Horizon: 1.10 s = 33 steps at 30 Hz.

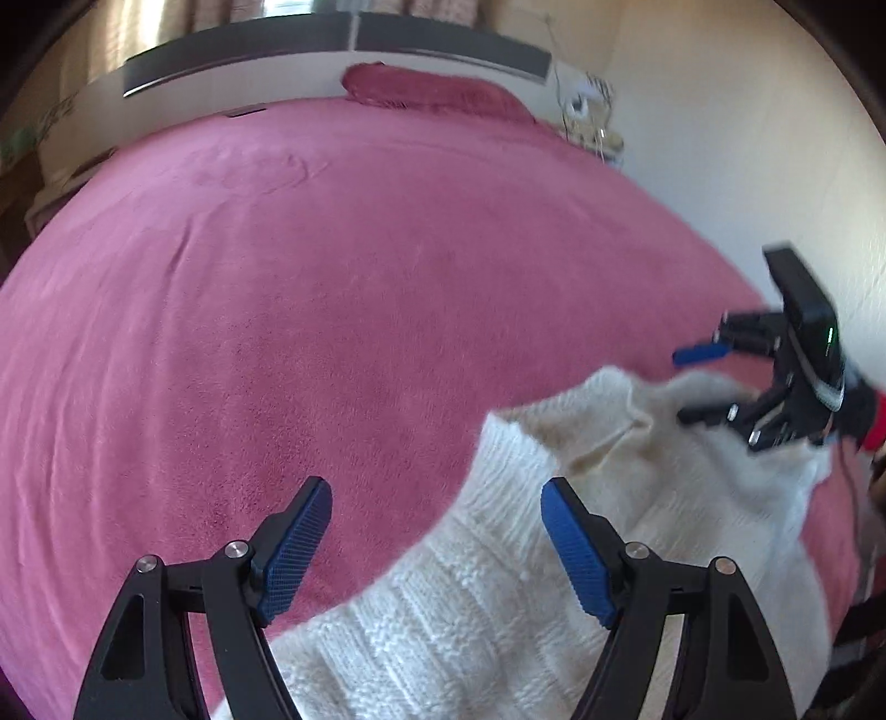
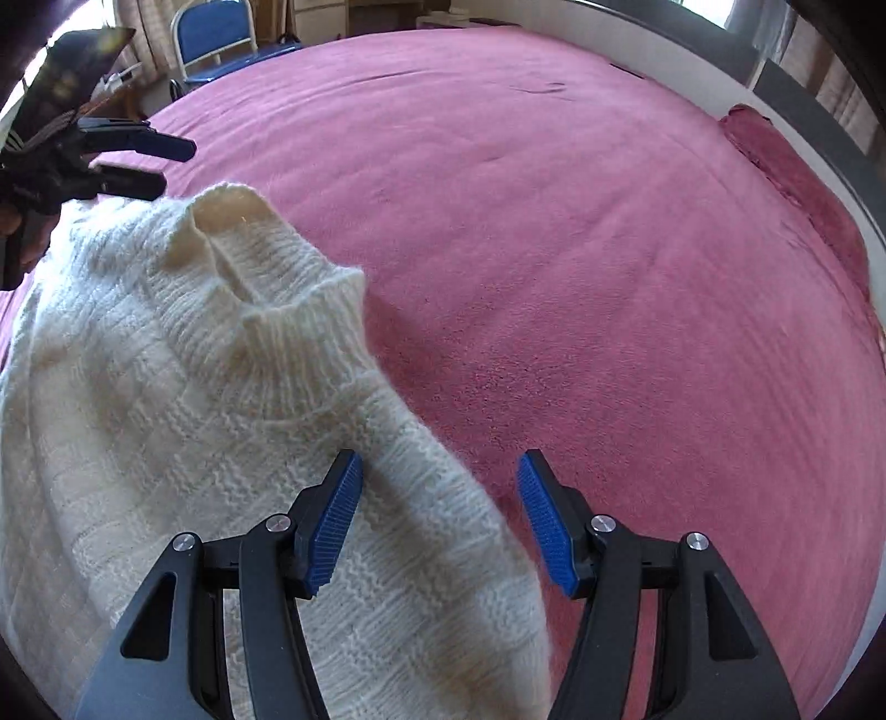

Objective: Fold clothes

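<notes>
My left tongs (image 1: 437, 545) stand released, blue pads spread wide and nothing between them, hovering over one shoulder edge of the cream sweater (image 2: 183, 421); my right tongs (image 2: 440, 520) are likewise parted and empty, straddling the opposite shoulder slope, so I judge each pair is lined up with a side of the garment for a symmetrical hold; the sweater lies on the pink bed cover (image 2: 581, 249) at the near edge, its ribbed collar (image 2: 277, 288) turned toward the headboard (image 1: 332, 44); the knit looks somewhat bunched around the neck, though its lower part runs out of view, so I cannot tell whether any fold is made; a pink pillow (image 1: 437, 91) rests well apart, leaving room.
</notes>
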Motion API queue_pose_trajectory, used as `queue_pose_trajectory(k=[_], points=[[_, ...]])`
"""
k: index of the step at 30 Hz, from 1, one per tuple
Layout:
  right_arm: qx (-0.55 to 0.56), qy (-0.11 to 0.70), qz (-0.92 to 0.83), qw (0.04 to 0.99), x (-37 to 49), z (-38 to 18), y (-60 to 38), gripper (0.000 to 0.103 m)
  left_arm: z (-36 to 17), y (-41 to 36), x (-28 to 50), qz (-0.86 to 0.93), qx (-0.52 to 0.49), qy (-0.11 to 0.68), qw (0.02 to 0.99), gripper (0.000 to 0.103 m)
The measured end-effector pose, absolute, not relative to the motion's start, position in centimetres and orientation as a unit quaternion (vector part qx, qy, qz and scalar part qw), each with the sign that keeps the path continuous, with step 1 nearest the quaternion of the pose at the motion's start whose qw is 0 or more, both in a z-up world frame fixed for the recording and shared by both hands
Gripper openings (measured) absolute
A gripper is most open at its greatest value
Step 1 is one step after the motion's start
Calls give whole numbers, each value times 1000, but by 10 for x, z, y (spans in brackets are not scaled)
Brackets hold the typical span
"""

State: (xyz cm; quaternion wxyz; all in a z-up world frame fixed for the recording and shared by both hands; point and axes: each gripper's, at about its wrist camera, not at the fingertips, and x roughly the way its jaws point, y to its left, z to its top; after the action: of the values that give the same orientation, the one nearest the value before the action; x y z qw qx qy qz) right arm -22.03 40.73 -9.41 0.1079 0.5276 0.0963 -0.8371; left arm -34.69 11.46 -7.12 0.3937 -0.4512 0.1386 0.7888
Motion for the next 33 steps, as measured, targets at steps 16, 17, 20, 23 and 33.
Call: queue_pose_trajectory(k=[16,17,20,23,33], points=[[535,107,-831,111,-201,-94,407,52,-94,134,-329,752,-446,296,385,85],[534,106,-832,110,-199,-94,405,42,-94,135,-327,751,-442,303,386,85],[529,118,-835,97,-191,-96,399,18,-99,142,-324,743,-442,320,387,85],[519,133,-841,78,-184,-97,394,10,-110,144,-327,745,-470,287,376,84],[476,187,-859,-13,-143,-98,390,5,-91,162,-288,773,-384,331,380,7]])
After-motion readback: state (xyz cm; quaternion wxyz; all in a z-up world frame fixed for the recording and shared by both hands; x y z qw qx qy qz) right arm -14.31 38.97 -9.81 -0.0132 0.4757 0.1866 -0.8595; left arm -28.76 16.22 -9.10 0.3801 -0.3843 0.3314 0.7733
